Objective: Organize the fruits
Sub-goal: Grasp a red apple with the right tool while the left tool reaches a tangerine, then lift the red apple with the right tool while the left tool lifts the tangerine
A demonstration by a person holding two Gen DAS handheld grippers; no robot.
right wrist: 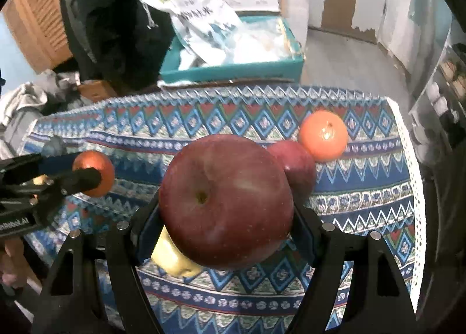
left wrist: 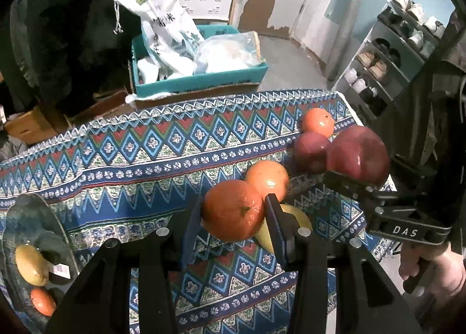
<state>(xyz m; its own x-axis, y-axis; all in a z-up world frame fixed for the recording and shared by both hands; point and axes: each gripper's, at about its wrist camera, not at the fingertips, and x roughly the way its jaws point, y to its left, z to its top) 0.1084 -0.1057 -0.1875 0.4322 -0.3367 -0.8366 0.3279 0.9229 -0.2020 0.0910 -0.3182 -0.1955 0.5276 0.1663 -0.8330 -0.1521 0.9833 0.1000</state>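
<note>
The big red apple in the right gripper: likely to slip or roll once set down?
The red apple looks smooth and glossy, so the right gripper, gripping only its sides, might let it slip. Being round, it would probably roll on the patterned tablecloth.

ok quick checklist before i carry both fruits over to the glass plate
1. Left tool shut on the orange: ok.
2. Right tool shut on the big red apple: ok.
3. Both fruits lifted off the patterned tablecloth: ok.
4. Free room on the glass plate, beside the yellow fruit and small orange: cannot tell, its edge is cut off.
5. All fruit collected: not ok, a second apple and others remain.
</note>
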